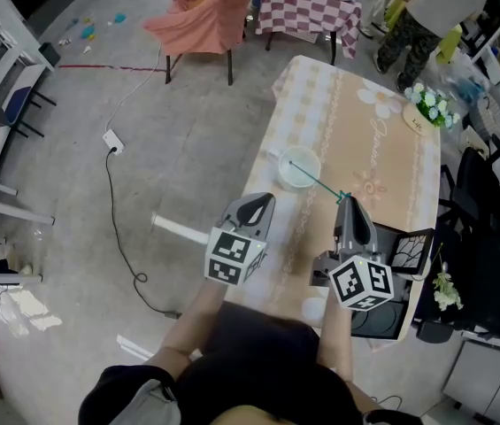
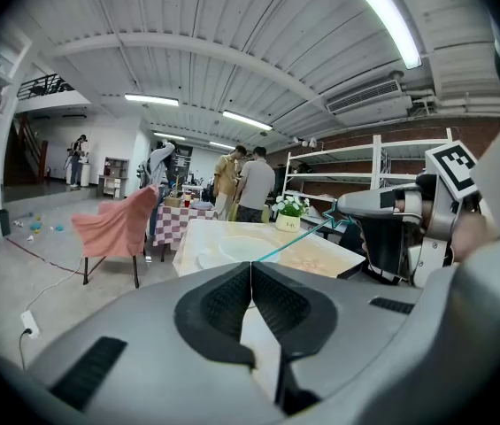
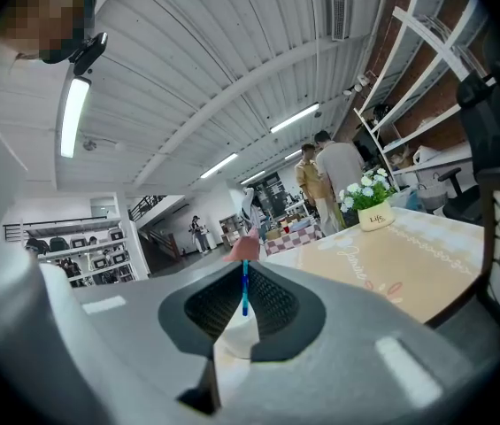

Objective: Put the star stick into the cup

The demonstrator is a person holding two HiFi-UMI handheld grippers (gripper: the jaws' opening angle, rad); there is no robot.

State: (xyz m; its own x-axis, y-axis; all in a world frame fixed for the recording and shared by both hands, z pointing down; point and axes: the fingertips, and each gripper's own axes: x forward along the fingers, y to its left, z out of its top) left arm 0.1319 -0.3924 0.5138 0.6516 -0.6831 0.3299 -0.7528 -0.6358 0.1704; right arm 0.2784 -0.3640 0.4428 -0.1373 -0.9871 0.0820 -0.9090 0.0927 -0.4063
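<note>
A white cup stands on the beige-clothed table. The thin teal star stick slants from inside the cup up to my right gripper, which is shut on its star end. In the right gripper view the stick runs upright between the closed pads. My left gripper hovers left of the cup near the table's edge, shut with nothing in it. The left gripper view shows its jaws pressed together, with the stick, the cup and the right gripper beyond.
A pot of white flowers stands at the table's far right. A black wire rack sits at the near right corner, a black chair beside it. A pink-draped chair, a checked table and a person are behind.
</note>
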